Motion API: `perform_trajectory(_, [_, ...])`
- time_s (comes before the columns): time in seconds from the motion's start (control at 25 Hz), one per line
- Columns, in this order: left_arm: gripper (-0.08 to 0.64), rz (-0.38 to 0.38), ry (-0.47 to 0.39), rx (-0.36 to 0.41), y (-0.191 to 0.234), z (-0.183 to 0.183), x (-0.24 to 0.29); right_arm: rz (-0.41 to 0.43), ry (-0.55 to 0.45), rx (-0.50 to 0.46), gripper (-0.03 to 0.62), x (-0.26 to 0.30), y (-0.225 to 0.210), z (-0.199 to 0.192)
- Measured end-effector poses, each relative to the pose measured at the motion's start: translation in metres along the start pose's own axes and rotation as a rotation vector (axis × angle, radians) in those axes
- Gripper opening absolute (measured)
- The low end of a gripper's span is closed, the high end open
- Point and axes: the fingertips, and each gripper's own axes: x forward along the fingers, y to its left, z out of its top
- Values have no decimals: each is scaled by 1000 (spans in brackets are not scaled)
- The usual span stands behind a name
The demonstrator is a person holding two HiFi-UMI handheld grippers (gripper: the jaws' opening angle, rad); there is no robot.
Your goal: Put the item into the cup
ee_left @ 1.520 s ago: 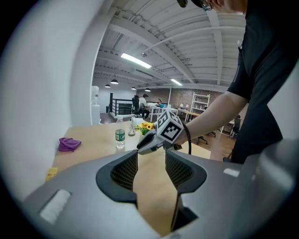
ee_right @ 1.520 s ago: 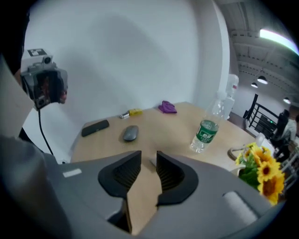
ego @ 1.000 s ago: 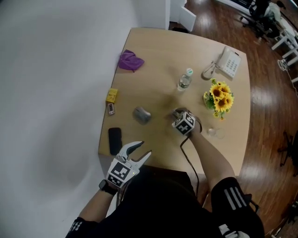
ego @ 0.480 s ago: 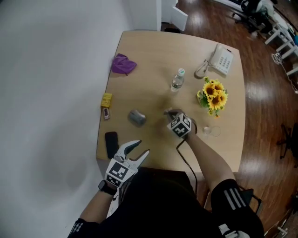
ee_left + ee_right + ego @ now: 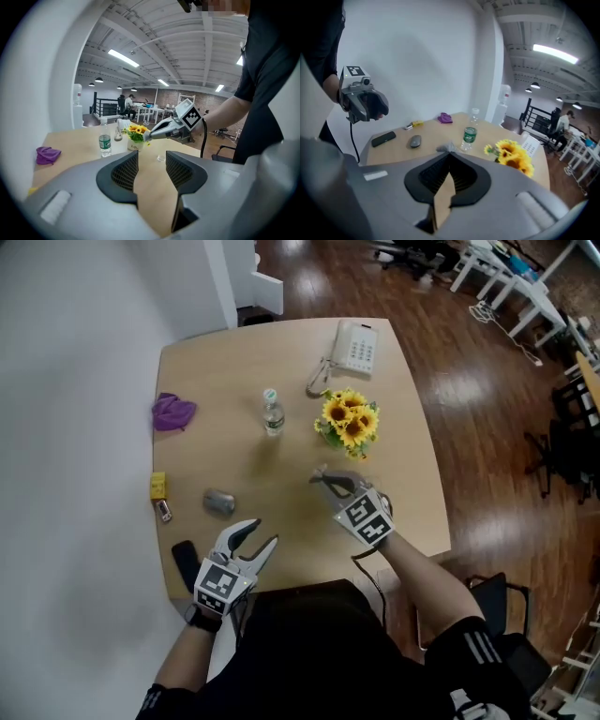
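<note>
Jaws of the right gripper (image 5: 450,154) are pinched together at the tips on a small grey item (image 5: 445,147); the lump pokes out just past the tips. Head view puts this gripper above the table (image 5: 234,362), at 7 o'clock of the sunflowers (image 5: 350,420) and near them.

Left gripper (image 5: 262,532) is partly open. Only bare tabletop shows in the gap between its jaws, so it grips nothing. It sits over the near table edge, at 5 o'clock of the grey mouse (image 5: 219,502).

Cup (image 5: 161,158) is small and clear, upright on the table. The left gripper view shows it at 4 o'clock of the sunflowers, with the right gripper's tips at 11 o'clock of it and apart from it. The item is not in the cup. In the head view the cup cannot be picked out.

Other things, by clock from the table's centre in the head view:
- water bottle (image 5: 272,413) at 11 o'clock, upright
- telephone (image 5: 354,345) at 1 o'clock, by the far edge
- purple cloth (image 5: 173,412) at 10 o'clock, by the left edge
- yellow box (image 5: 157,486) at 8 o'clock, on the edge
- black phone (image 5: 185,563) at 7 o'clock, at the near corner
</note>
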Motion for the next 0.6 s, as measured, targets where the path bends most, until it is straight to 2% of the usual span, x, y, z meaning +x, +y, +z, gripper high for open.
perform_trajectory(0.16, [179,-67,-10,31,-23,18,26,-104,51,106,9,-43,-43,-48])
perform_trajectory(0.28, [179,-104,-1,51,-39,21,40,-140,98,189,9,-59,-63,-84])
perform_trajectory(0.48, [179,-118,10,66,-54,31,50,-119,109,369,9,-63,-76,-114])
perform_trajectory(0.6, [179,-105,31,64,-54,25,51,-95,103,435,9,-60,-76,-124])
